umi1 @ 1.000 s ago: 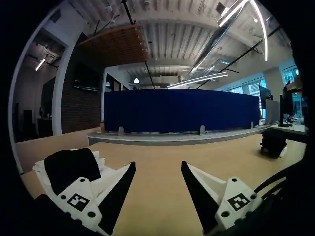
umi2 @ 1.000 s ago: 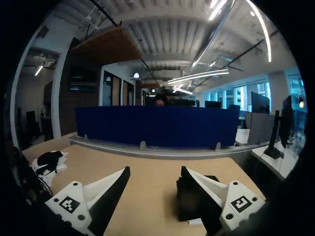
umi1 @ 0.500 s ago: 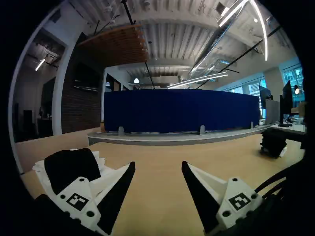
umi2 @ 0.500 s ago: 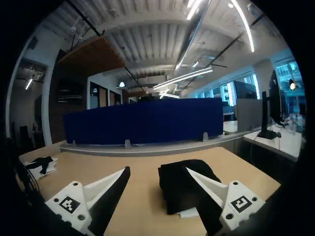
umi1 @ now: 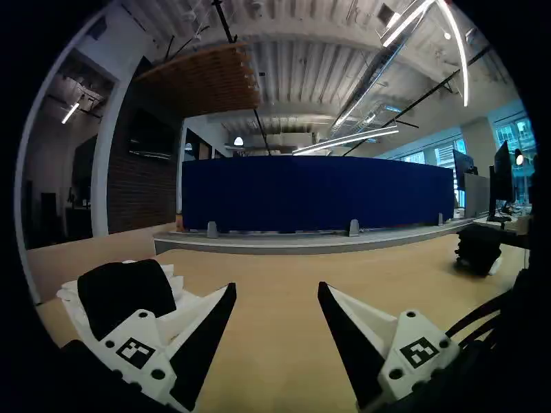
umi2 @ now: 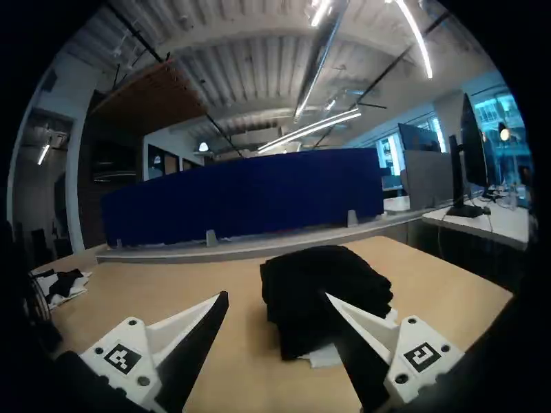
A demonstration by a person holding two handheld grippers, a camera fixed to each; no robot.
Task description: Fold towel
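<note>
Currently the pick-up step appears to be in hand, with nothing gripped. The right gripper [umi2: 275,295] has its jaws wide, low over the table [umi2: 227,275], with the stack of black towels [umi2: 324,275] directly ahead, partly behind its right finger. The left gripper [umi1: 275,286] is likewise spread wide above bare wood, a black towel [umi1: 124,289] lying beside its left finger. Next move, by judgement: advance the right gripper and close on the top layer's edge.

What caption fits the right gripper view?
Open right gripper facing a stack of black towels on a wooden desk.
</note>
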